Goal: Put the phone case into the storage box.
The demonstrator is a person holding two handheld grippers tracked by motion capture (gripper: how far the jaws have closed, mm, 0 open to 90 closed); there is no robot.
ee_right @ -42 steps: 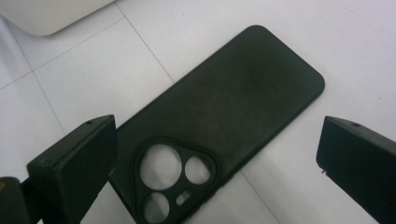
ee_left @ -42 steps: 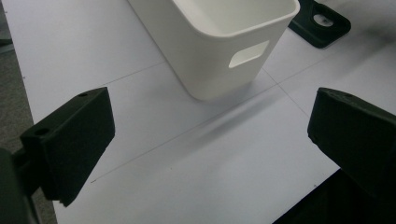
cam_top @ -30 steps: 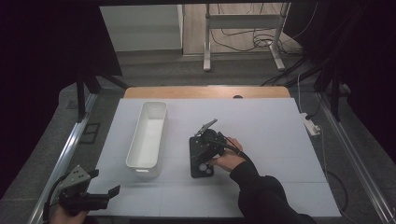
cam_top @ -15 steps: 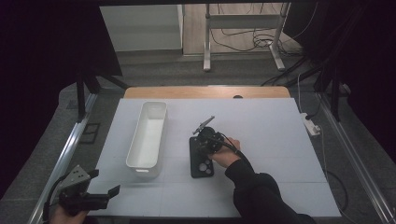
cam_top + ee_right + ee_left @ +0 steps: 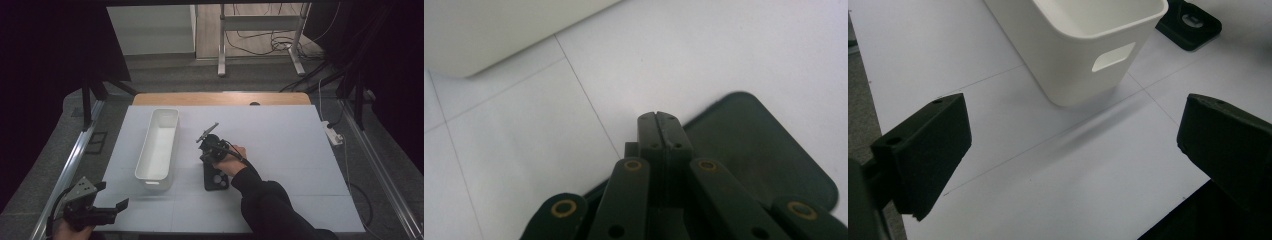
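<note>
My right gripper (image 5: 205, 156) is held in a hand in a dark sleeve at the table's middle, over the far end of a flat black plate (image 5: 216, 181). In the right gripper view its jaws (image 5: 658, 118) are pressed together with nothing between them, just above the rounded black plate (image 5: 759, 150). My left gripper (image 5: 111, 196) rests at the near left corner of the table. Its jaws (image 5: 1073, 150) stand wide open over bare white table. A long white bin (image 5: 160, 145) lies between the two grippers, and its near end with a handle slot (image 5: 1088, 55) faces the left gripper.
The white table sheet (image 5: 290, 145) has free room on the right. A wooden edge (image 5: 220, 98) runs along the far side. A white power strip (image 5: 332, 134) lies off the right edge. The black plate (image 5: 1190, 22) shows a round hole beside the bin.
The right hand and its gripper have shifted a little to the left and farther up the table over the black plate. The left gripper has stayed put.
</note>
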